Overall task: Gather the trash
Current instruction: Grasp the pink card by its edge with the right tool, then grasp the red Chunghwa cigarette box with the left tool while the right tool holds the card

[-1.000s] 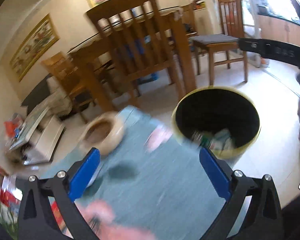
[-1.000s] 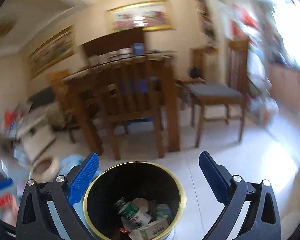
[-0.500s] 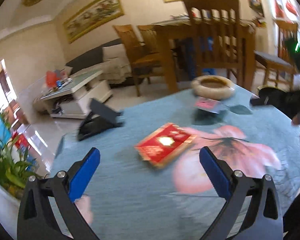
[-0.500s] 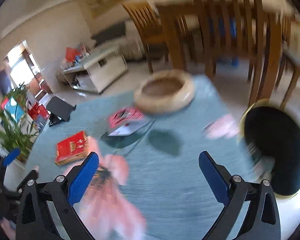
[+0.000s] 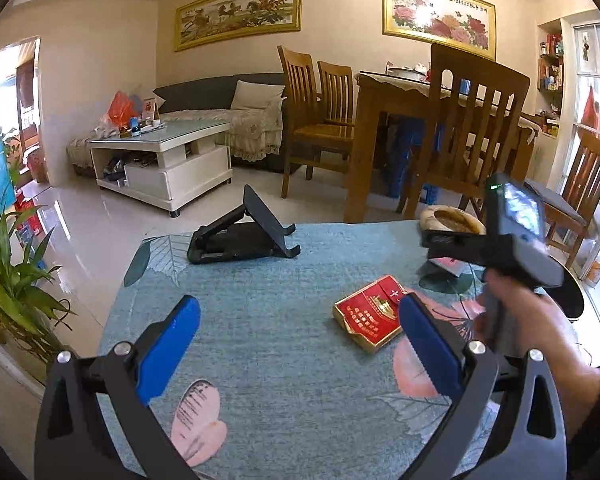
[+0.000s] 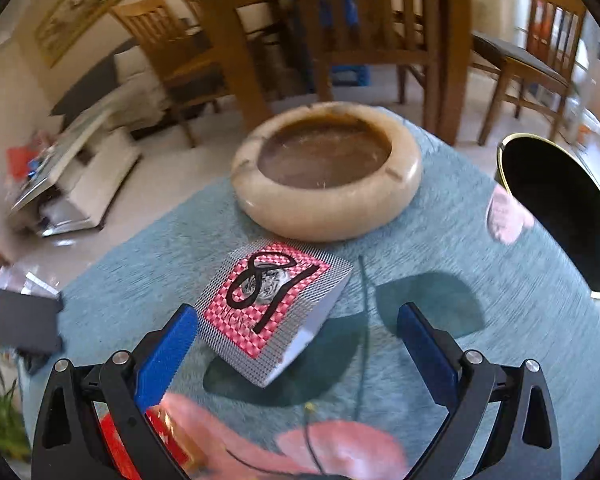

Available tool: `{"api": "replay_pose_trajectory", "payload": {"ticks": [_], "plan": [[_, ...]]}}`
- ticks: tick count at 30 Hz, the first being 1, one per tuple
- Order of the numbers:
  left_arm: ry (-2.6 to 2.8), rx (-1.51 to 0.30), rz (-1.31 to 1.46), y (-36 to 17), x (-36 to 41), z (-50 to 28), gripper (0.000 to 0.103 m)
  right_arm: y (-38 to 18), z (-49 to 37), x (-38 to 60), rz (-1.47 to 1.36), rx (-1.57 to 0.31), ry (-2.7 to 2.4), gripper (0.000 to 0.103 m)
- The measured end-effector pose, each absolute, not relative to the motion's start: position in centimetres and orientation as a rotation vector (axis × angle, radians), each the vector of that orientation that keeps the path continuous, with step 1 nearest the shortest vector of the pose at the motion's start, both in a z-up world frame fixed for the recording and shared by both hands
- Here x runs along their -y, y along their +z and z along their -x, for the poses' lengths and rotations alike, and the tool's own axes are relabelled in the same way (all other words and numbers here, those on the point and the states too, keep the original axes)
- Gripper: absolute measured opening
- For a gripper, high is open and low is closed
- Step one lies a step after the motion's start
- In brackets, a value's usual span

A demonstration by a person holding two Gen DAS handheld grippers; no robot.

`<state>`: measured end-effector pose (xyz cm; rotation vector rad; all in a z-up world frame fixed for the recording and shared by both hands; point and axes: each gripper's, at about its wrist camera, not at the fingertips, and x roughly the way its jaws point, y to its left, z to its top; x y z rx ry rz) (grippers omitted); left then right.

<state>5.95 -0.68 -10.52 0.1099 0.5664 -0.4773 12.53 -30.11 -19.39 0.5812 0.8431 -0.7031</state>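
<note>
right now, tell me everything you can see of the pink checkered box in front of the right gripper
The pink checkered box is a small flat pack, apparently card, with a pink and silver woven pattern on top, a plain grey side and a black handwritten scrawl across it. It looks shut. It sits on the teal tablecloth, turned cornerwise, its near end seemingly raised. The stone ashtray lies just beyond it. It sits ahead of the right gripper, nearer the left of its open fingers, which do not seem to touch it.
</note>
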Motion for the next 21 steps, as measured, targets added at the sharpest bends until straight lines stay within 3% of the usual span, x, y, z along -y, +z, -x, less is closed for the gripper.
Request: {"api": "replay_pose_trajectory", "payload": {"ticks": [4, 7, 8, 9, 10, 11, 12, 14, 21], "plan": [[-0.478, -0.579, -0.124, -11.1, 1.4, -6.2, 0.1, -19.5, -13.1, 30.1, -0.54, -0.849, -0.683, 0.1], [-0.481, -0.582, -0.14, -11.3, 2.0, -6.0, 0.1, -19.4, -12.4, 30.5, -0.512, -0.842, -0.567, 0.092], [-0.484, -0.581, -0.143, -11.4, 2.3, -6.0, 0.1, -19.4, -11.7, 30.6, -0.505, -0.837, -0.531, 0.084], [-0.487, -0.58, -0.144, -11.4, 2.6, -5.9, 0.1, -19.2, -11.0, 30.8, -0.497, -0.833, -0.485, 0.064], [-0.49, -0.577, -0.146, -11.4, 2.8, -5.8, 0.1, -19.0, -9.9, 31.2, -0.5, -0.821, -0.387, 0.059], [-0.493, -0.574, -0.15, -11.4, 3.1, -5.7, 0.1, -18.9, -9.0, 31.4, -0.478, -0.835, -0.336, 0.03], [-0.497, -0.568, -0.161, -11.5, 3.4, -5.6, 0.1, -19.0, -8.1, 31.8, -0.474, -0.847, -0.278, 0.012], [-0.501, -0.56, -0.183, -11.7, 4.1, -5.2, 0.1, -19.2, -6.2, 32.9, -0.51, -0.853, -0.193, 0.013], [-0.519, -0.55, -0.279, -12.8, 6.6, -4.1, 0.1, -18.1, -0.8, 35.3, -0.499, -0.836, -0.063, 0.001]]}}
